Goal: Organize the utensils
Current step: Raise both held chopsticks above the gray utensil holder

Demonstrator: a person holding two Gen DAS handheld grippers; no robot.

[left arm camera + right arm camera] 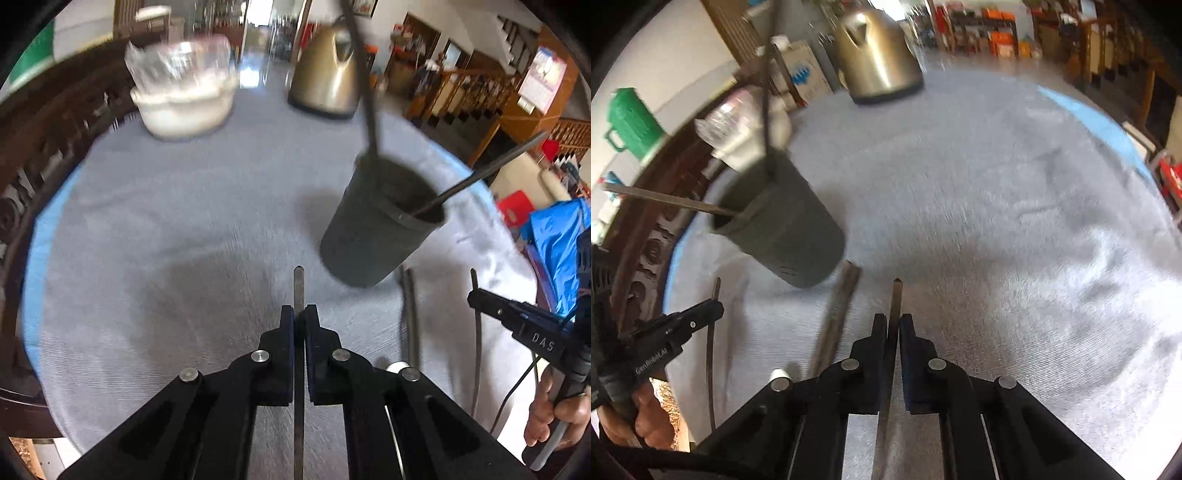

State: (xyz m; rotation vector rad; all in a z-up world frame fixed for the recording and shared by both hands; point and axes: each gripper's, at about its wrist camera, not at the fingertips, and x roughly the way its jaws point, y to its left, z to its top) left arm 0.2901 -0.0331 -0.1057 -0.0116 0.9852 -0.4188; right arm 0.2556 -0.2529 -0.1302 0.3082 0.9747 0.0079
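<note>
- Left wrist view, nearest: the left claw [299,325] is pinched tight on a thin dark chopstick [298,295], whose tip pokes out just past the pads.
- Right wrist view, nearest: the right claw [893,328] is likewise clamped on its own chopstick [896,299]; one more stick [836,325] lies loose on the grey cloth of the desk [997,221] just to its left.
- A little further on stands the dark utensil cup [380,221], upright, with two sticks already leaning in it.
- Beyond it, well apart, are a metal kettle [325,74] and a stack of bowls [184,96].
- Judgement: the step in hand is carrying both held sticks to the cup. Bring each tip over the cup's mouth, clear of the leaning sticks, tilt it steeper, and release only once the tip is inside the rim.
</note>
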